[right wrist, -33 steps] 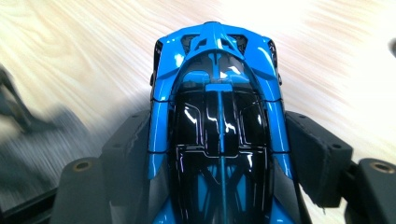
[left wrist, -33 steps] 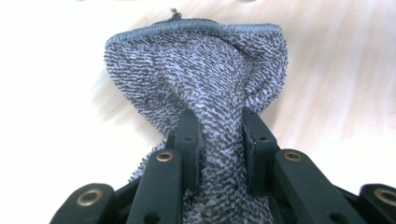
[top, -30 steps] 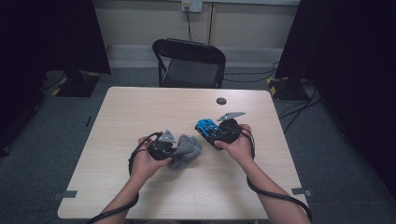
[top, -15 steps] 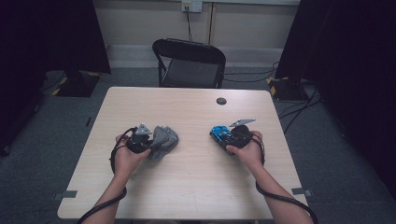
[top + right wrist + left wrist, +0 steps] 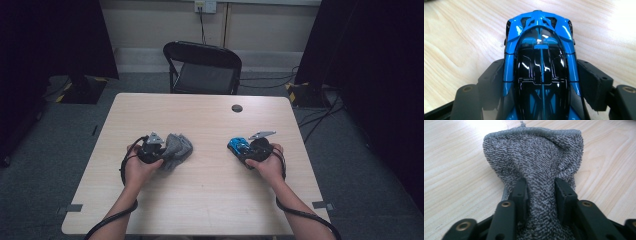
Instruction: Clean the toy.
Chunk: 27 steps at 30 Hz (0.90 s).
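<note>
Gripping a glossy blue-and-black toy car (image 5: 541,65) by its sides, the right gripper (image 5: 248,148) rests it on the pale wooden table (image 5: 210,200). Left gripper (image 5: 159,151), jaws just loosening, still pinches a bunched grey knitted cloth (image 5: 536,162) lying on the tabletop; a black folding chair (image 5: 204,64) stands beyond.

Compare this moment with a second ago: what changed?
The hands drew apart: the left gripper carried the grey cloth leftward, its jaws just starting to open around it; the right gripper took the blue toy car rightward and down. The car stays clamped.
</note>
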Each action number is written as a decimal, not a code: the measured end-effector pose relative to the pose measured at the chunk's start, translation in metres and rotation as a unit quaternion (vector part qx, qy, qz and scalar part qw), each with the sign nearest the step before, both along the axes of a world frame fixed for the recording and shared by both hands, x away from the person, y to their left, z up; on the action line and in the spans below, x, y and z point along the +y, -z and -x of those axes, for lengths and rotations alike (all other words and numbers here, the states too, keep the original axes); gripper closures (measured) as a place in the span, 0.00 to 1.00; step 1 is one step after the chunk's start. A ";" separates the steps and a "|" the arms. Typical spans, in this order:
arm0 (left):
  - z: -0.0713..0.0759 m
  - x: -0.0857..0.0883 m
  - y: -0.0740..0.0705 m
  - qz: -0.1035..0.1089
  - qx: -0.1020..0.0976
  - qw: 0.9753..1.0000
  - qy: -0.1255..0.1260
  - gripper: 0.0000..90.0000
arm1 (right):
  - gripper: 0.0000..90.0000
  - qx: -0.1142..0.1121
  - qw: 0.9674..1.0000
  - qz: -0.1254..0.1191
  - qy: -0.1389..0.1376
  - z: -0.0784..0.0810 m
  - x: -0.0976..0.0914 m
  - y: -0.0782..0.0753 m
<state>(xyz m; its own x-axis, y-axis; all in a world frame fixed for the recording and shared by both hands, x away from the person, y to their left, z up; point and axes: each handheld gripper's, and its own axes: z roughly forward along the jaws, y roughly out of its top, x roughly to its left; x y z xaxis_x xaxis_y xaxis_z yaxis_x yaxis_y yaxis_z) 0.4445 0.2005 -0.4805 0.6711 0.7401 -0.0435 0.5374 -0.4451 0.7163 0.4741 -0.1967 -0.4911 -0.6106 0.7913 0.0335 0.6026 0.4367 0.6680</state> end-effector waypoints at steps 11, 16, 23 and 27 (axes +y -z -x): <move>0.000 0.000 -0.009 0.008 -0.023 1.000 -0.004 0.37 | 0.23 -0.023 1.000 -0.018 -0.010 0.002 -0.004 -0.003; 0.004 -0.001 -0.018 0.020 -0.030 0.999 -0.003 0.30 | 0.18 -0.023 0.999 -0.020 -0.023 0.004 -0.001 -0.015; 0.021 -0.007 -0.038 0.049 -0.043 0.998 0.020 0.25 | 0.18 -0.028 0.997 -0.028 -0.062 0.021 0.006 -0.031; 0.032 -0.014 -0.042 0.063 -0.040 0.996 0.039 0.24 | 0.17 -0.029 0.995 -0.027 -0.090 0.034 0.012 -0.040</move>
<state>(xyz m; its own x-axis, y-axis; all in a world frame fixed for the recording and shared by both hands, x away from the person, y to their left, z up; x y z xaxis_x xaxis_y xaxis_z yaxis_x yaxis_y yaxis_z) 0.4126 0.1869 -0.4386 0.7317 0.6774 -0.0762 0.4430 -0.3876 0.8084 0.4400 -0.1848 -0.4515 -0.7448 0.6665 0.0326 0.4768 0.4974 0.7247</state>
